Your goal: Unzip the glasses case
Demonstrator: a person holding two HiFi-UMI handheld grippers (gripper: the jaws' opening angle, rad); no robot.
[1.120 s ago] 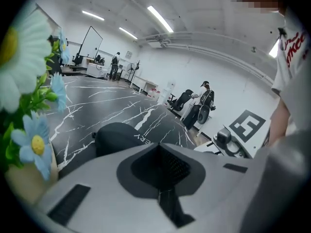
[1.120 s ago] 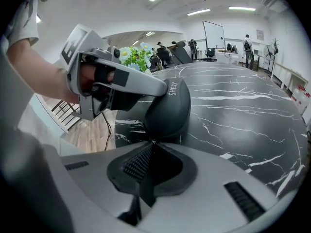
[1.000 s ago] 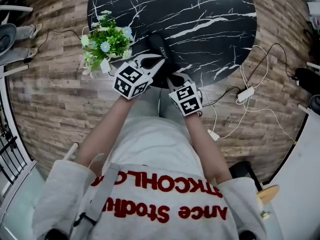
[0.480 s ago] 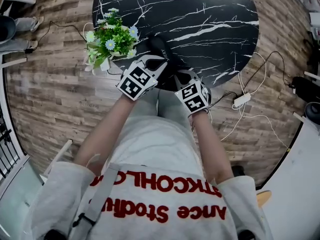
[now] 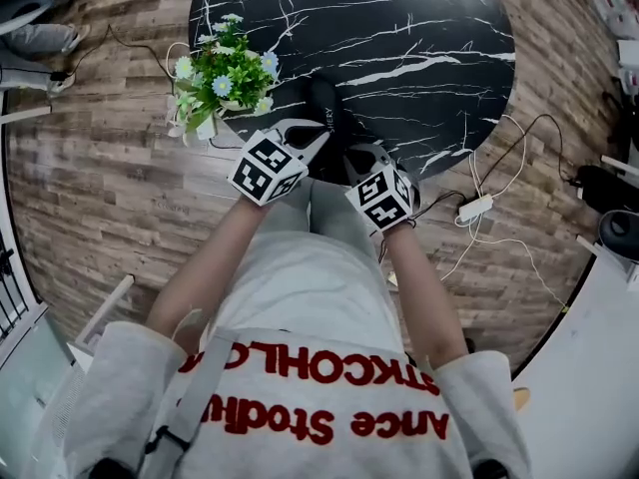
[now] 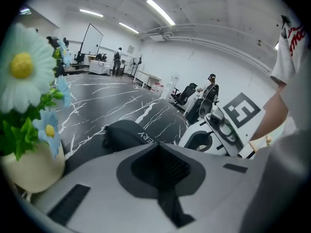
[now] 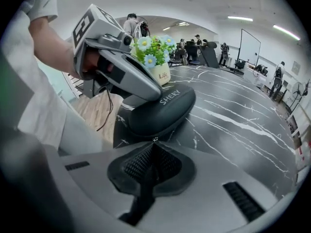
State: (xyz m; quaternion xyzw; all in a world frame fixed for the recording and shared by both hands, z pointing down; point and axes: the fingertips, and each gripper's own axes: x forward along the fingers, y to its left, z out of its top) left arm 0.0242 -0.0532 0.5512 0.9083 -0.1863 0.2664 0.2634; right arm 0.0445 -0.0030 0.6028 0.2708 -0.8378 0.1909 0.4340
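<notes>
Head view puts the glasses case (image 5: 321,103) near the lower edge of the round black tabletop (image 5: 419,28), mid-frame, with the potted flowers (image 5: 222,73) just to its left. Both tools reach it from below: the left tool (image 5: 305,136) lays its tip on top of the case, and the right tool (image 5: 357,153) meets the case's near end.

In the left gripper view that tool's jaws are pressed together with nothing between them, so we read it as pinning the case down, not gripping it. In the right gripper view the right tool's jaws are also fully together, right at the case's near end. A tiny pale speck sits at their tip, perhaps the zip pull, but it is too small to tell.

The seam looks closed along the side we can see, so we judge the unzipping as not yet begun: the pull has to be drawn round the case
</notes>
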